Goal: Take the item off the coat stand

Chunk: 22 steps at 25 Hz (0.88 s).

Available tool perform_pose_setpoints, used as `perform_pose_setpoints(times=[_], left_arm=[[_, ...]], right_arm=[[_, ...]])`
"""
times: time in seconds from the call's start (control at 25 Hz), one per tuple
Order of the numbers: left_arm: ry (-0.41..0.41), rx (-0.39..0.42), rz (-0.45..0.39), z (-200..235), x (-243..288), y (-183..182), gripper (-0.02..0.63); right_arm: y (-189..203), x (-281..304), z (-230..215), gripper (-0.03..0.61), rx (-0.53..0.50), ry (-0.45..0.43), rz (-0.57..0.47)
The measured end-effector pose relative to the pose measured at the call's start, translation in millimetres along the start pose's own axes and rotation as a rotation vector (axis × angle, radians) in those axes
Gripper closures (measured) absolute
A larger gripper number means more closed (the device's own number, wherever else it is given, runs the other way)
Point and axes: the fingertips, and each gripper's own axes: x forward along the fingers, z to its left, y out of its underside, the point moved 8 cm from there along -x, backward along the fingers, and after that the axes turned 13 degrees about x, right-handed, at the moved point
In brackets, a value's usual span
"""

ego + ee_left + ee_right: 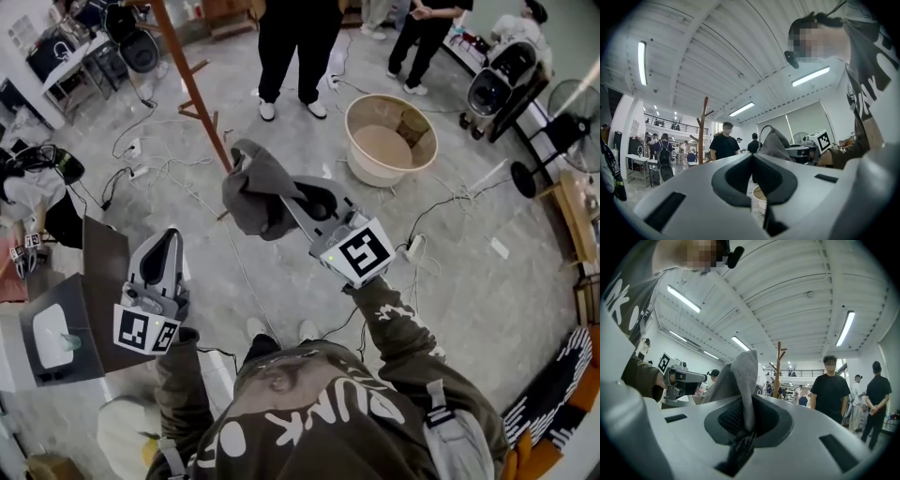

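**A:** One item, already off: a bunched grey fabric garment (253, 187), with the right gripper (292, 199) clamped on a fold of it.

**B:** Where's the stand from there?

**A:** The tall brown wooden coat stand (192, 84) is ahead of the right jaws, past the garment. It sits well apart in the right gripper view, and the pegs I can see look bare.

**B:** Garment axis?

**A:** The fold runs straight out along the jaw line and the rest drapes off the tips.

**B:** Left side?

**A:** The left gripper (167, 242) has its jaws pressed together with nothing between them. It's held back and to the left of the right one, so the right is nearer the stand.

**B:** Room?

**A:** Grey marbled floor (469, 281) with loose cables (436, 200). A round beige plastic basin (427, 122) sits ahead-right of the right tips, and people (291, 47) stand beyond it. My guess is the next move only needs to carry the garment clear.
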Motion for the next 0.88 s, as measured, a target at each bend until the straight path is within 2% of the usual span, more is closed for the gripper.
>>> perform_pose_setpoints(times=[0.88], left_arm=[[-0.021, 0.018, 0.003, 6, -14, -25, 0.609]], right_arm=[[-13, -4, 11, 0.546, -0.009, -0.001, -0.041]])
